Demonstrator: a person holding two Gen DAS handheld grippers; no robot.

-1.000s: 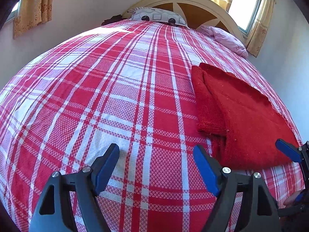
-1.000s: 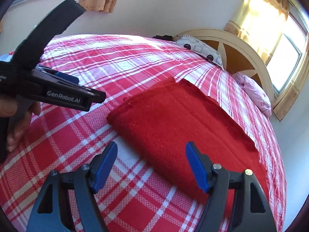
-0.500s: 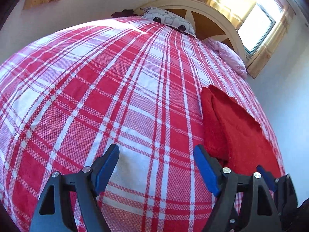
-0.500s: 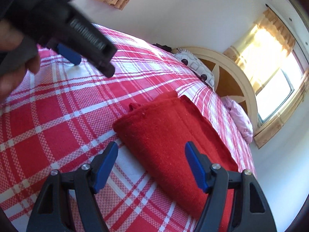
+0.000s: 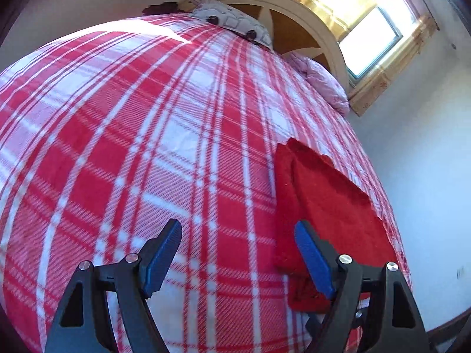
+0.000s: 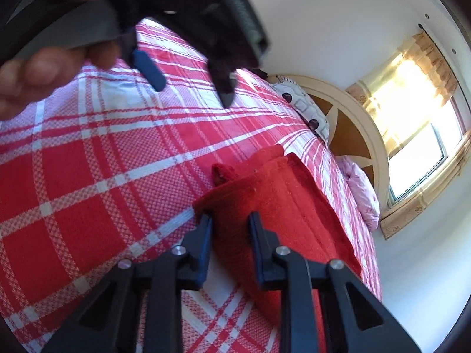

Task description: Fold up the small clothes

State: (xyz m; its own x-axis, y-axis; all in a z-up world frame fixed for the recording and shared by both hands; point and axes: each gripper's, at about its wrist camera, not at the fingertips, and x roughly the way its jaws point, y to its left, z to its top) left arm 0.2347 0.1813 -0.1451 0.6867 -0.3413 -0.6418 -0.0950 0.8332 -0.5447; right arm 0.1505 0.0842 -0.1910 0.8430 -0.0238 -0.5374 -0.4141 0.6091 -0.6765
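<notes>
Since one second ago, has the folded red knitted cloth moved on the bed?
Yes. Its near corner is lifted off the red-and-white checked bedsheet; the red cloth is between the right hand-held gripper's closing jaws.

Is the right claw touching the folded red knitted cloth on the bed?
Touching. In the right wrist view the right claw is closing with the near edge of the folded red knitted cloth between its fingers, which meet the fabric.
</notes>
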